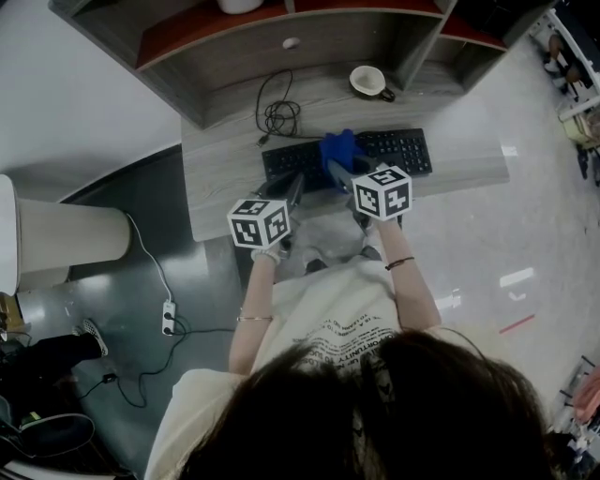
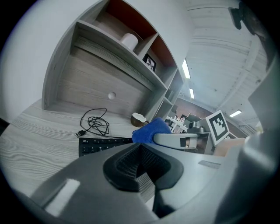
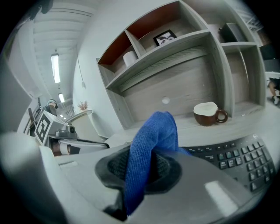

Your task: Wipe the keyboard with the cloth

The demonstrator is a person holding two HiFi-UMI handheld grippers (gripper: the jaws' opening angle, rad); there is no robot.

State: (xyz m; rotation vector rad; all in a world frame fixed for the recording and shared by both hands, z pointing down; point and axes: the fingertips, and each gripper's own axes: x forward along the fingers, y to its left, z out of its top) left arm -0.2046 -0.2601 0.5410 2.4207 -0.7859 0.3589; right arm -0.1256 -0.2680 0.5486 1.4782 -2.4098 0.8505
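Observation:
A black keyboard (image 1: 398, 150) lies on the grey wooden desk (image 1: 225, 178), partly covered by a blue cloth (image 1: 339, 147). My right gripper (image 1: 339, 172) is shut on the blue cloth (image 3: 151, 144), which sticks up from between its jaws above the keyboard (image 3: 238, 157). My left gripper (image 1: 294, 185) hovers over the keyboard's left end, beside the right one. In the left gripper view its jaws stand together with nothing between them, and the keyboard (image 2: 103, 143) and cloth (image 2: 148, 130) show ahead.
A coiled black cable (image 1: 278, 116) lies behind the keyboard. A brown and white cup (image 1: 368, 81) stands at the back right near the shelf unit (image 1: 281, 28). A power strip (image 1: 169, 317) and cords lie on the floor at the left.

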